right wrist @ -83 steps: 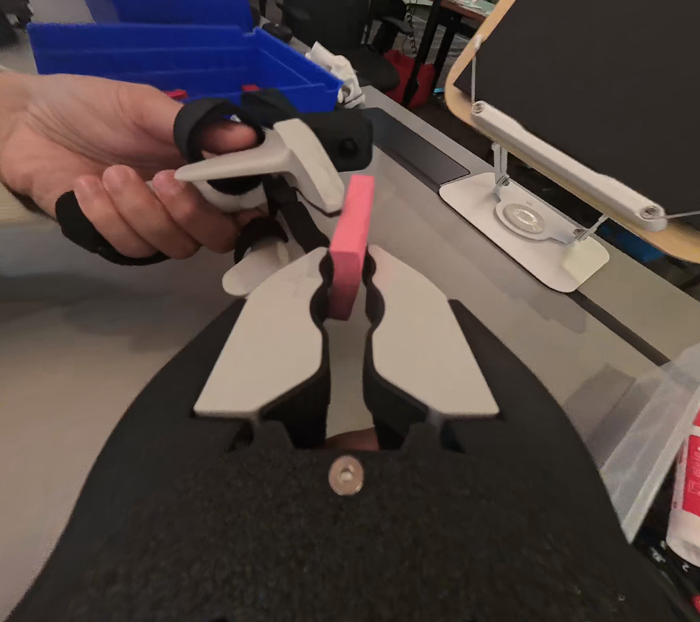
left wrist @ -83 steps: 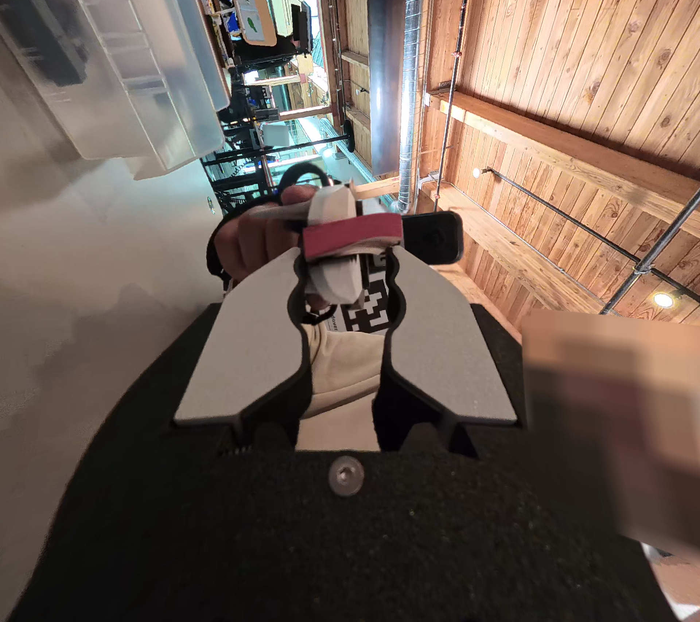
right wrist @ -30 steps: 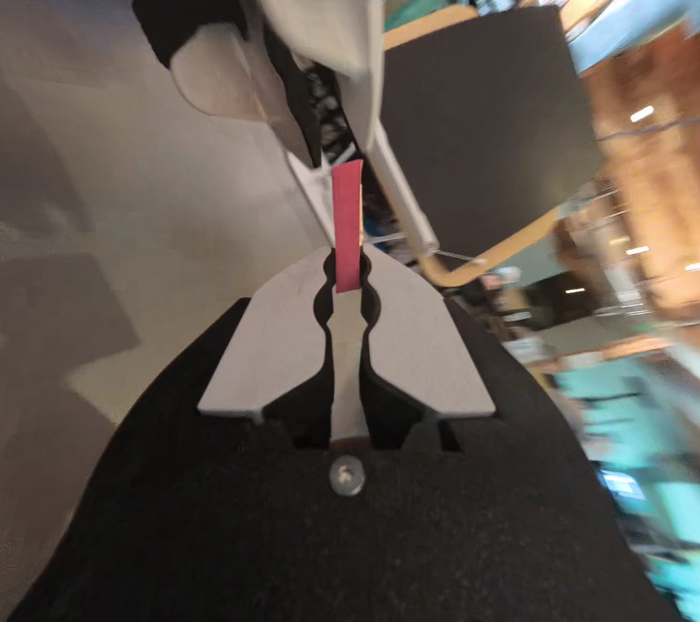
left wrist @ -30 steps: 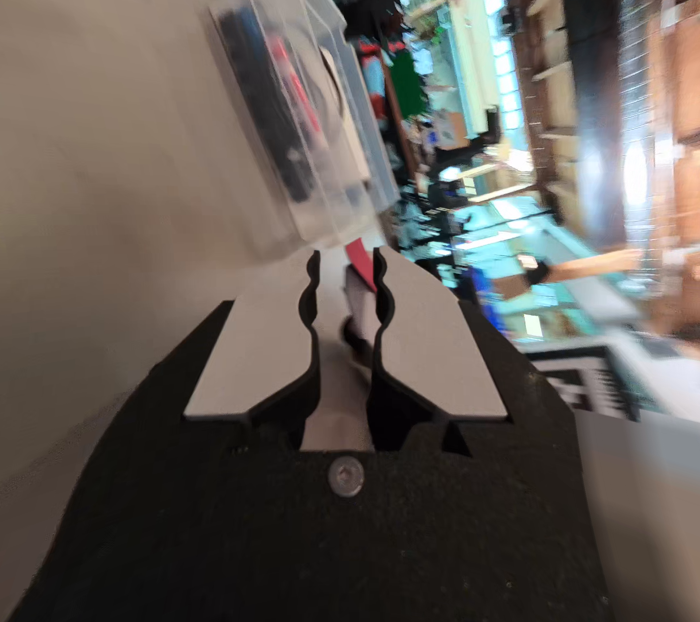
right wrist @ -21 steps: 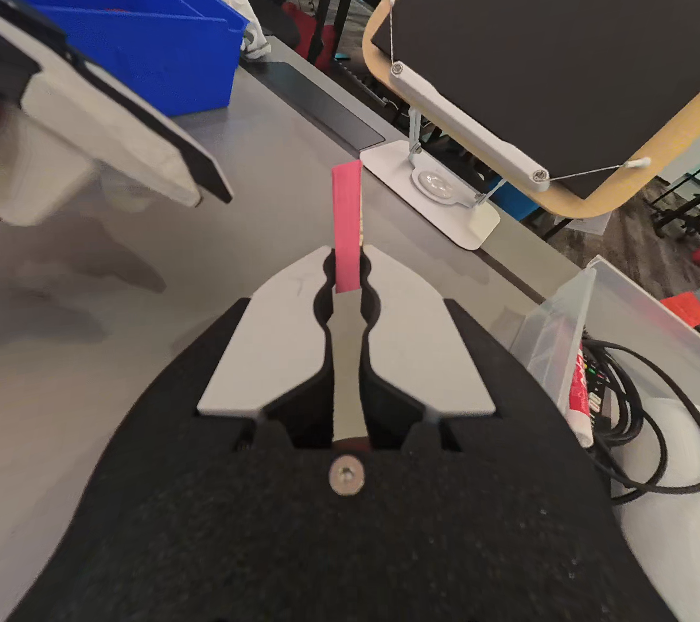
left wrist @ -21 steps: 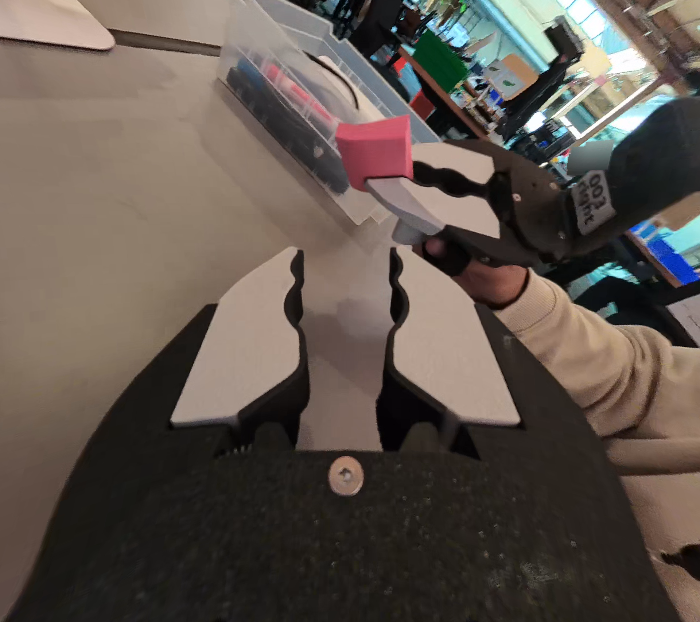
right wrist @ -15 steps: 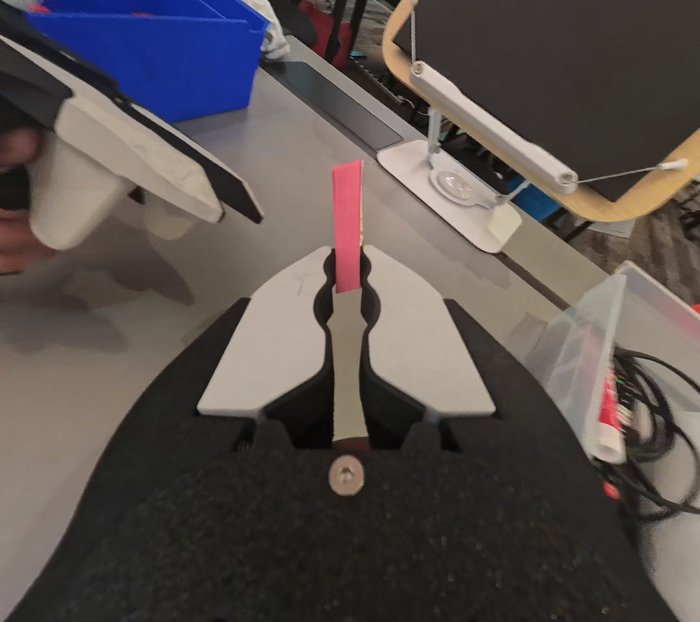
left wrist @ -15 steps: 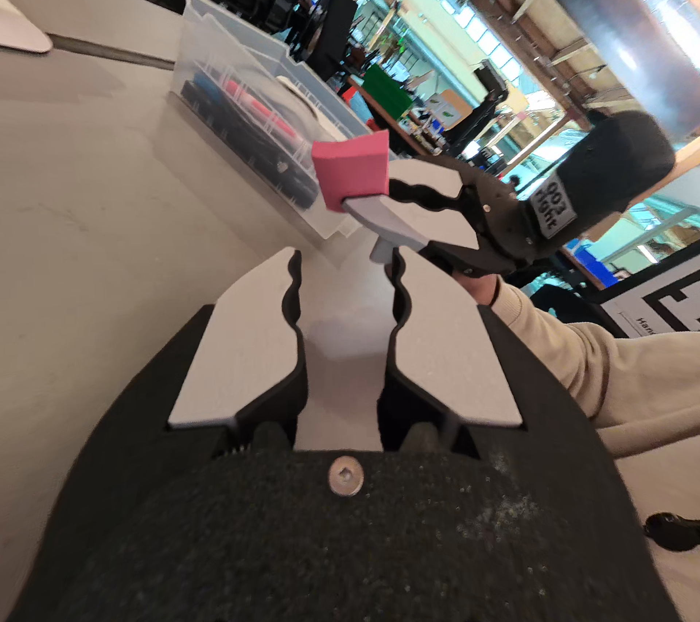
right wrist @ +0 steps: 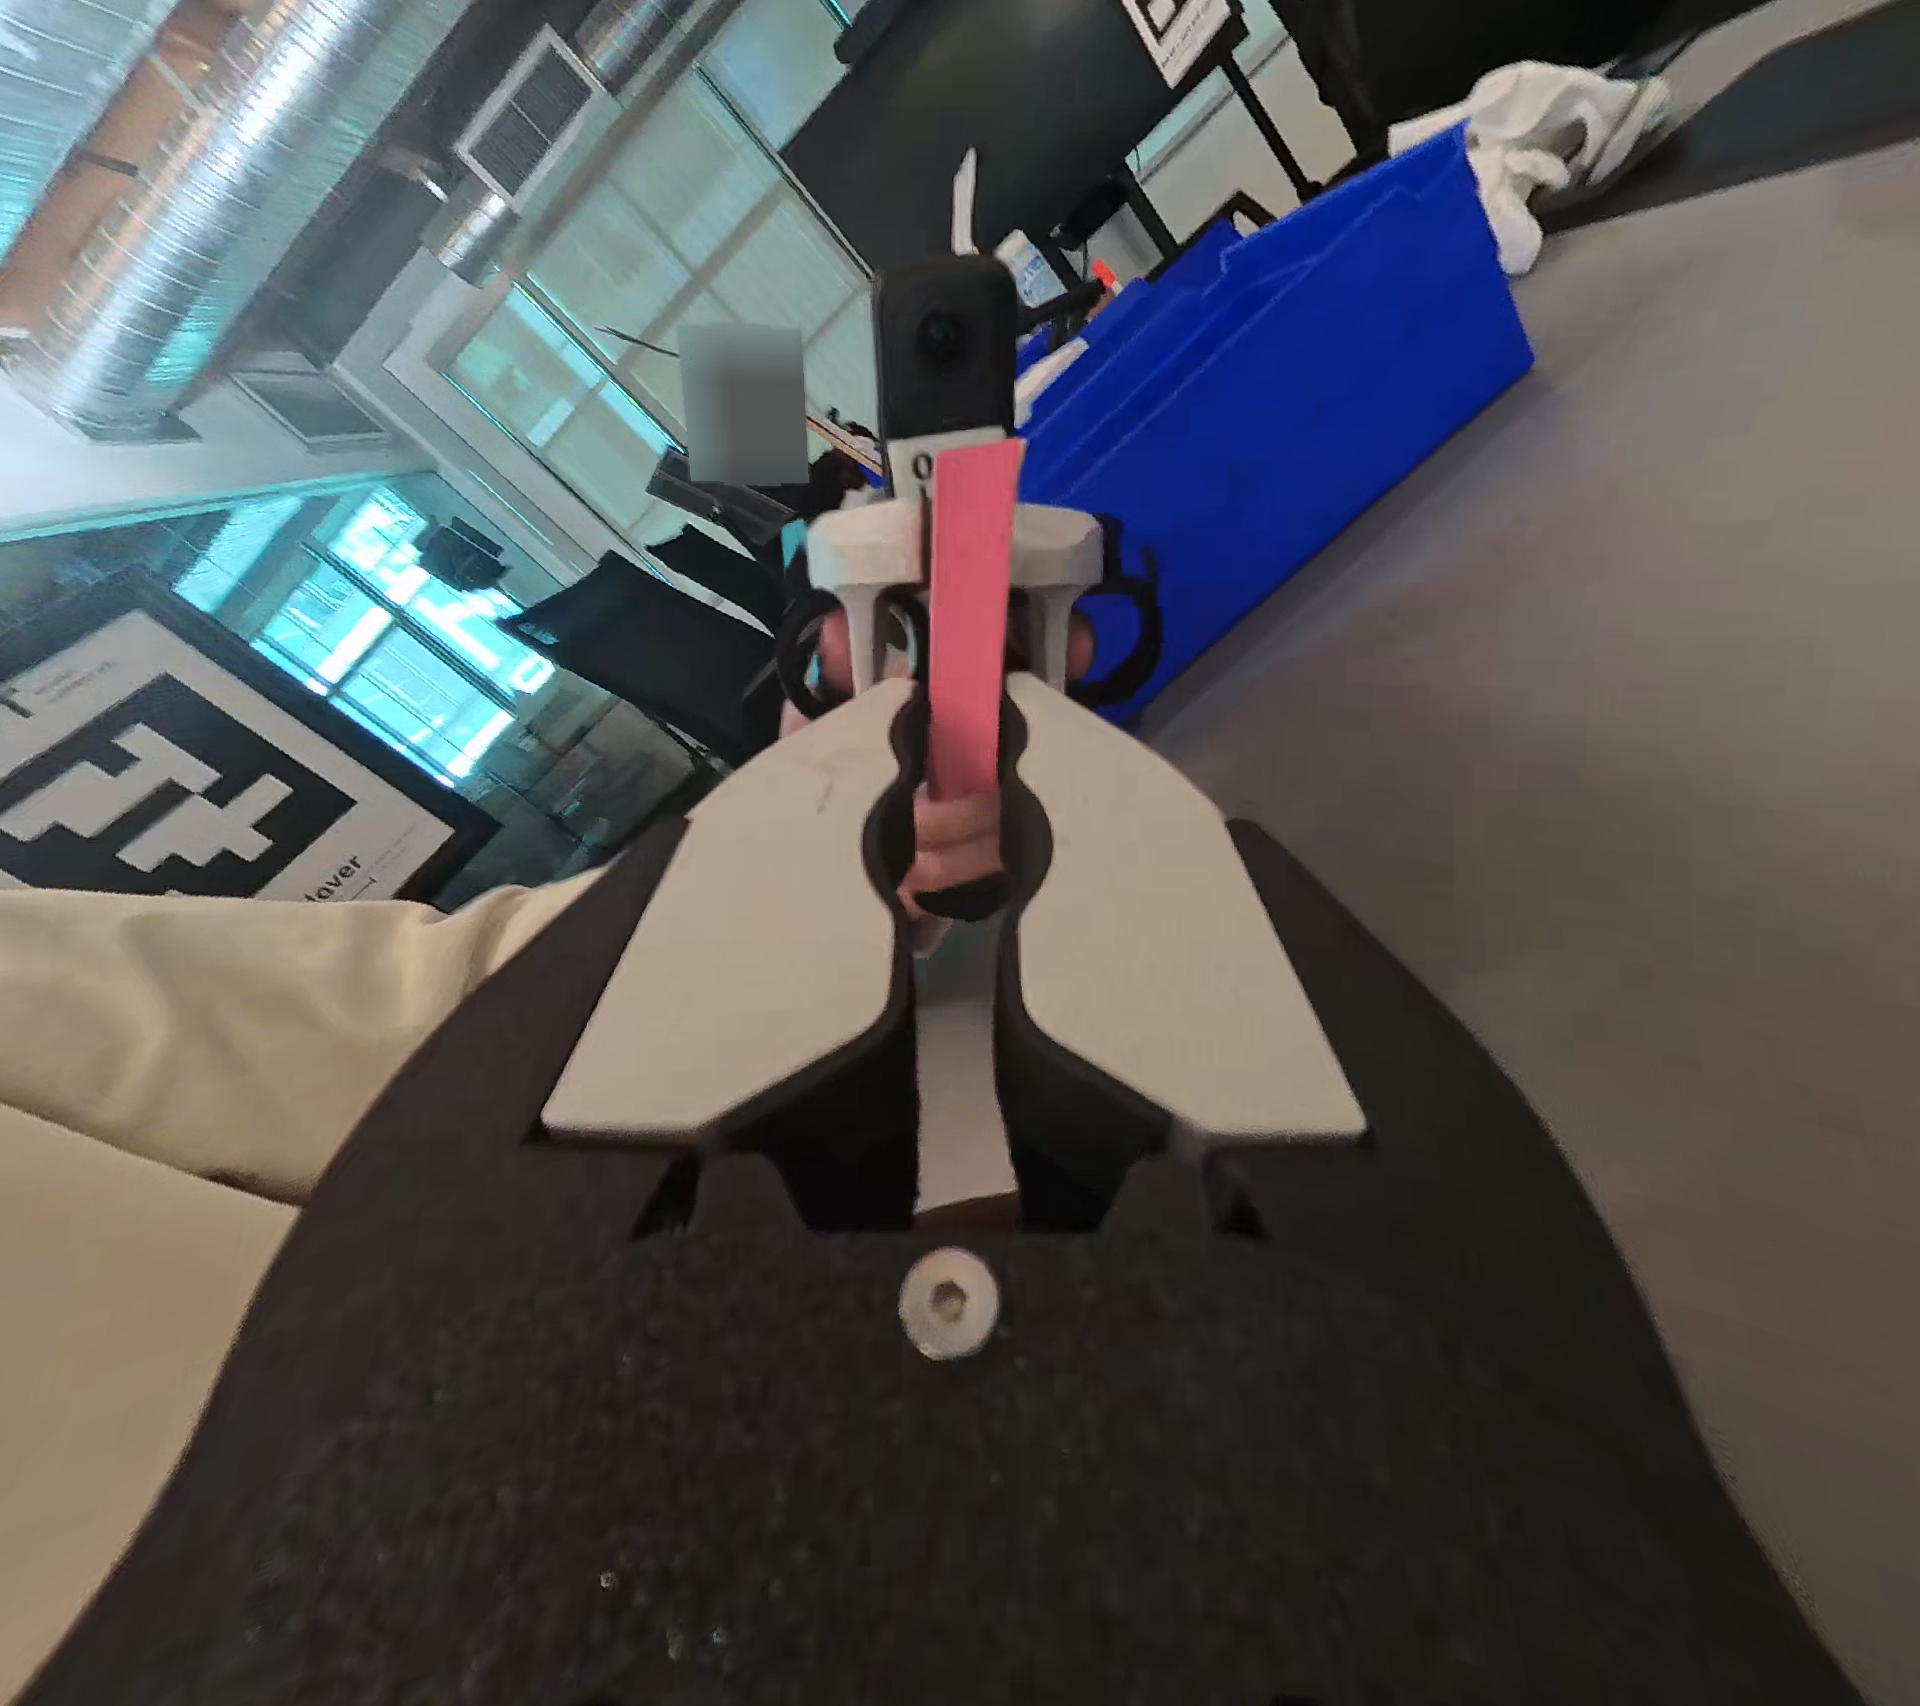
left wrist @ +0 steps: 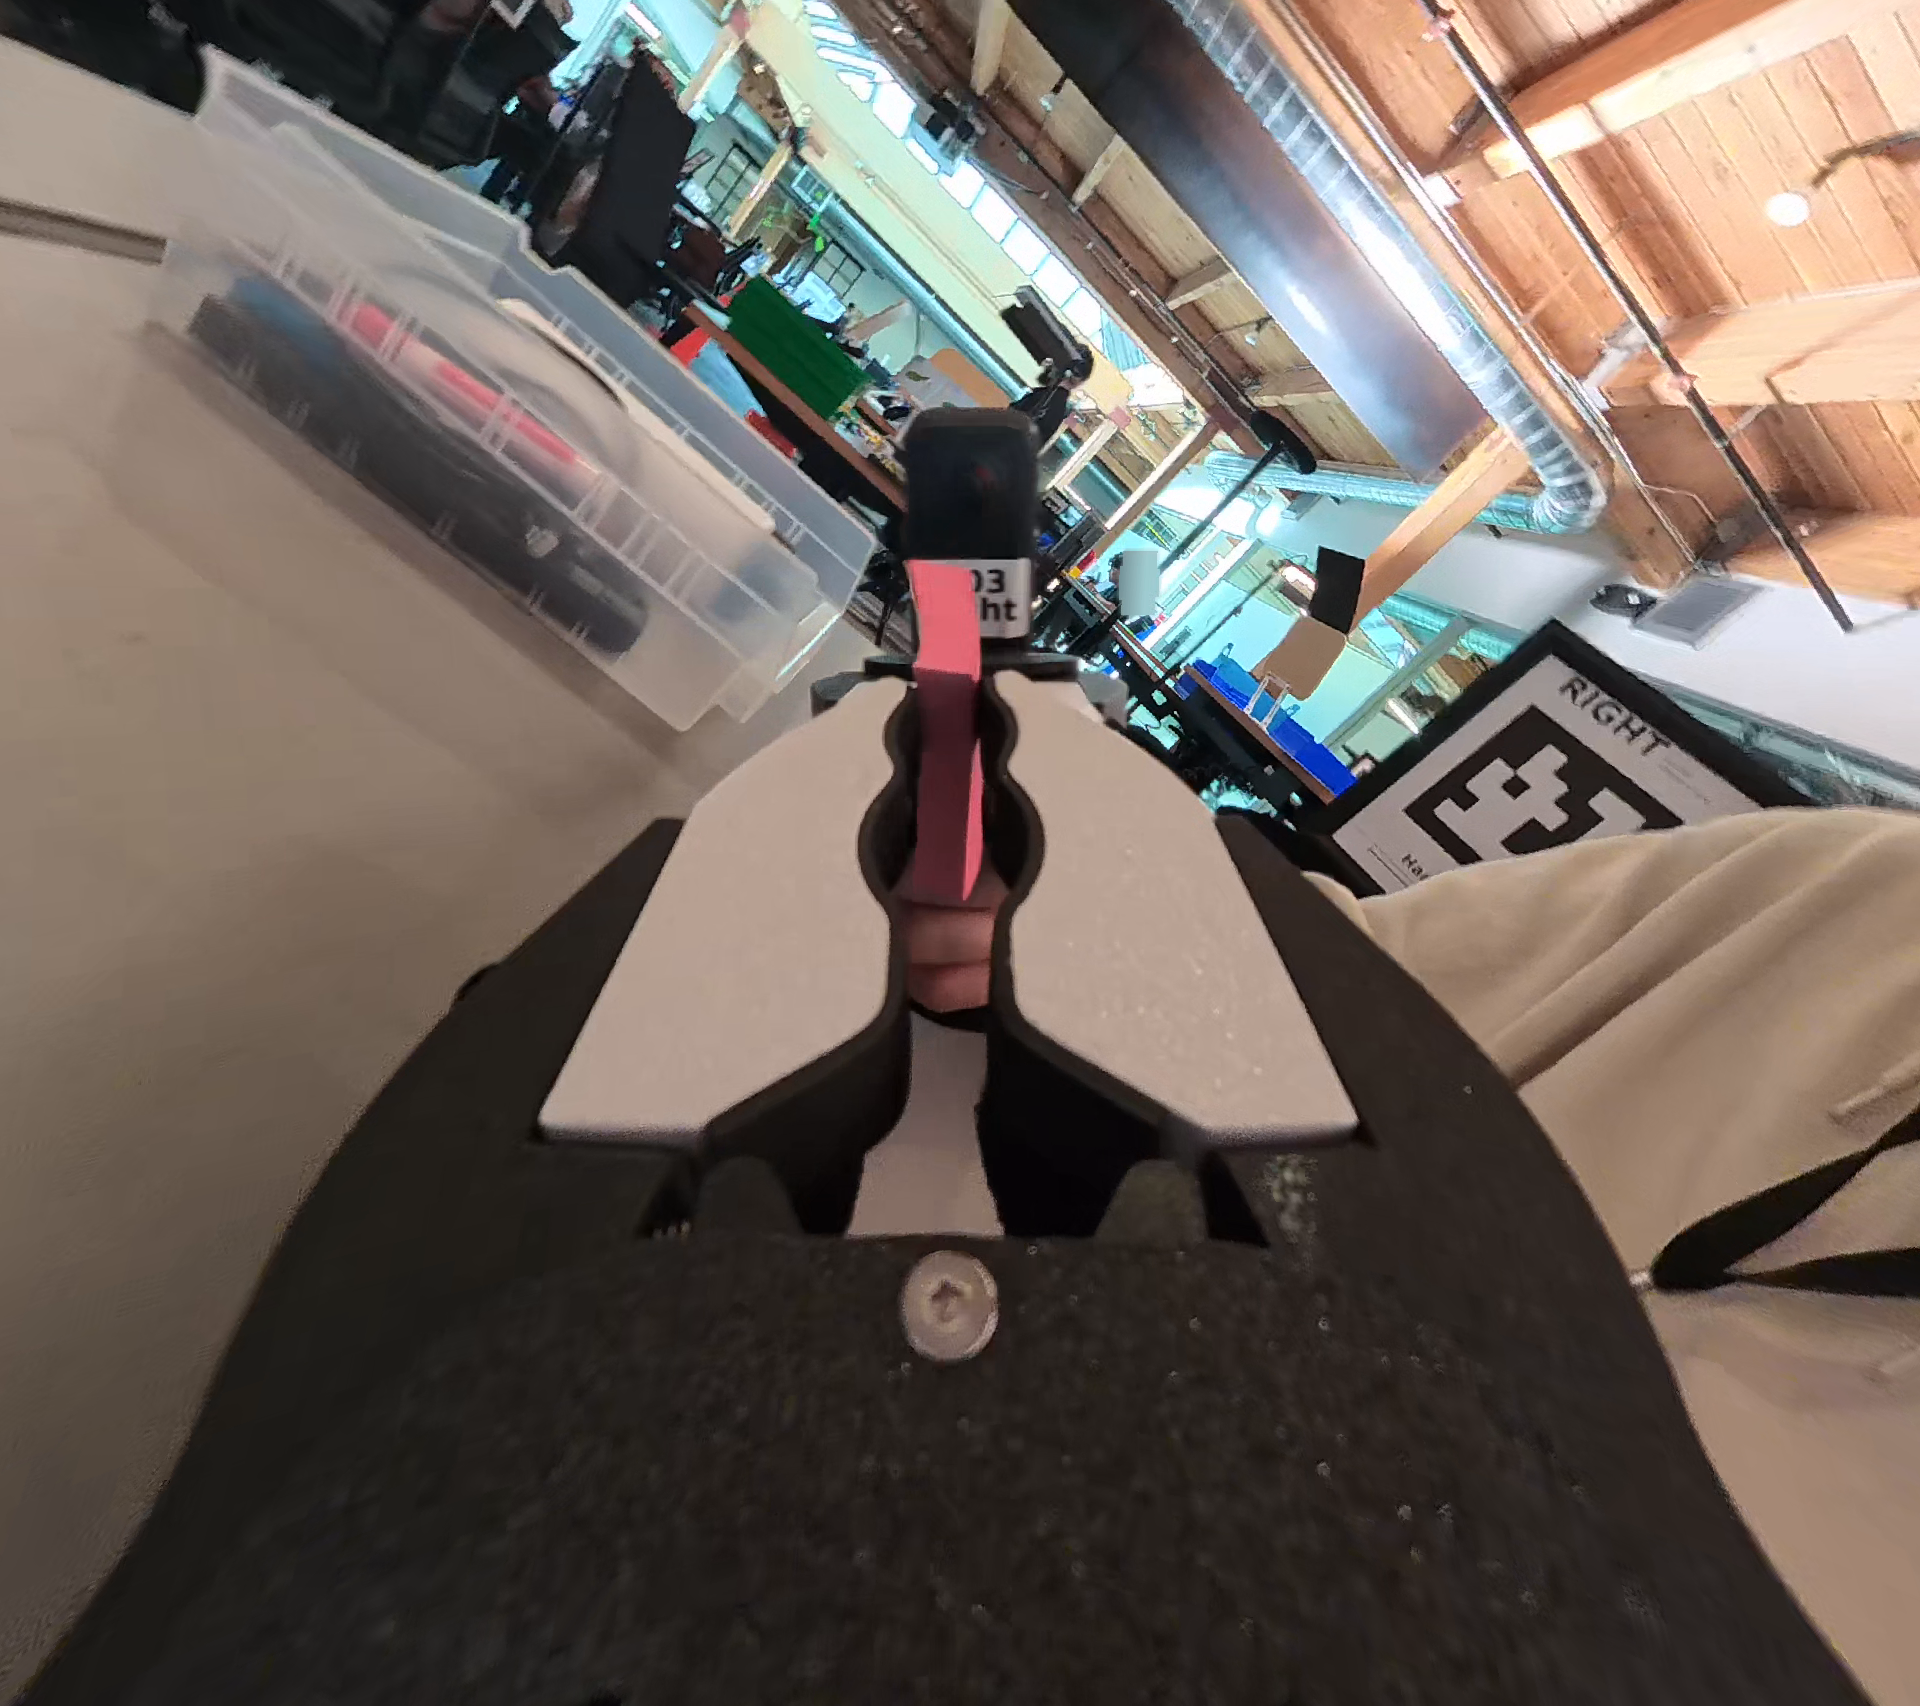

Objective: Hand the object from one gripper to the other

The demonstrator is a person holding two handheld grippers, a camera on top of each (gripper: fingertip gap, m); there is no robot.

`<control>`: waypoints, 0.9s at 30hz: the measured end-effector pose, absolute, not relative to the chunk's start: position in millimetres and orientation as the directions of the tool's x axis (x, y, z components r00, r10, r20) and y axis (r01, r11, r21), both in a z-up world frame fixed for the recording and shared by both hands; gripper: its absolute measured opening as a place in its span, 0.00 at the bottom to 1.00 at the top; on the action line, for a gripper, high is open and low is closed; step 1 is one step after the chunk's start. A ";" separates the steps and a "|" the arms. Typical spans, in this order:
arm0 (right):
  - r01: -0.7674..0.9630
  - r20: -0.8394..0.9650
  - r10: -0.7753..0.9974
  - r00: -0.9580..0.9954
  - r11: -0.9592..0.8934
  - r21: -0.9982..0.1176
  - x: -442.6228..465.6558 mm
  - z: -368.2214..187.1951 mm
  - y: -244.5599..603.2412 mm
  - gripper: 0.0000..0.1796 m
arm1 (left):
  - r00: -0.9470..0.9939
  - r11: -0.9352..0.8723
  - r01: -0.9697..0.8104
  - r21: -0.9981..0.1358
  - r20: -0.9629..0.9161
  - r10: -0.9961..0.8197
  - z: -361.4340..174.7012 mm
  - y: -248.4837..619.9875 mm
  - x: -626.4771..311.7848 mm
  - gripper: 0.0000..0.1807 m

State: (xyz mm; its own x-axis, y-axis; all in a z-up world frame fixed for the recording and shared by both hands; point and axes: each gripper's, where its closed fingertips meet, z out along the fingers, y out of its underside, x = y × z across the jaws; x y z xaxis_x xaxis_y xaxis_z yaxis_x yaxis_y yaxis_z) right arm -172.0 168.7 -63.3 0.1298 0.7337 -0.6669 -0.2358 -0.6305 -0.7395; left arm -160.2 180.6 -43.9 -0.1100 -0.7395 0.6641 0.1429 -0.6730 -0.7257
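Observation:
The object is a thin pink foam block [left wrist: 945, 752], seen edge-on and upright. In the left wrist view it sits between my left gripper's [left wrist: 948, 700] fingers, which are closed against its sides. The right gripper [left wrist: 971, 503] faces me head-on just behind it. In the right wrist view the same block [right wrist: 966, 617] stands up from my right gripper [right wrist: 958, 700], which is shut on its lower end. The left gripper [right wrist: 956, 544] faces it directly. Both grippers hold the block above the grey table [right wrist: 1558, 721].
A clear plastic bin [left wrist: 499, 451] holding markers and cables lies on the table to the left. Blue bins [right wrist: 1278, 420] and a white cloth [right wrist: 1558, 129] stand beyond. A framed black-and-white marker board [left wrist: 1538, 794] and the person's cream sleeve [left wrist: 1610, 981] are close by. The grippers are tip to tip, or close to it.
The two grippers have swung to face each other. My left gripper, open beside the block half a second ago, has closed around it. The right gripper has kept its hold throughout.

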 end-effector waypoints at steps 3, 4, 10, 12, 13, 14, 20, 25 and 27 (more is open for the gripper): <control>-0.141 -0.542 0.790 0.286 -0.525 -0.839 -167.9 -80.8 177.5 0.21 | -0.024 -0.722 0.162 -0.673 0.729 -0.684 -54.5 196.2 -162.9 0.05; -0.055 -0.434 0.817 0.380 -0.448 -0.892 -164.3 -90.8 182.0 0.23 | 0.005 -0.736 0.166 -0.657 0.747 -0.665 -58.5 200.7 -164.5 0.05; 0.626 0.354 0.805 0.477 -0.029 -0.779 -140.8 -138.3 194.8 0.40 | 0.401 -0.684 -0.054 -0.727 0.612 -0.682 -98.9 214.2 -170.6 0.05; 0.749 0.555 0.707 0.438 0.054 -0.660 -135.5 -136.1 203.1 0.45 | 0.402 -0.680 -0.101 -0.726 0.596 -0.696 -99.1 207.4 -163.6 0.05; 0.793 0.640 0.655 0.402 0.100 -0.601 -135.4 -132.1 204.9 0.47 | 0.392 -0.688 -0.115 -0.717 0.604 -0.694 -99.6 203.7 -159.9 0.05; 0.823 0.708 0.604 0.366 0.144 -0.549 -137.0 -127.1 205.0 0.47 | 0.396 -0.695 -0.132 -0.707 0.605 -0.691 -102.4 201.2 -157.6 0.05; 0.885 0.831 0.519 0.202 0.266 -0.381 -150.4 -129.2 194.3 0.46 | 0.376 -0.624 -0.261 -0.736 0.518 -0.768 -108.1 183.2 -141.5 0.05; 0.887 0.851 0.485 0.203 0.276 -0.369 -146.5 -125.6 198.0 0.34 | 0.401 -0.551 -0.326 -0.768 0.415 -0.816 -108.3 176.6 -133.9 0.05; 0.879 0.845 0.491 0.213 0.281 -0.385 -145.8 -123.7 198.4 0.34 | 0.402 -0.551 -0.312 -0.774 0.418 -0.815 -106.0 177.2 -132.9 0.05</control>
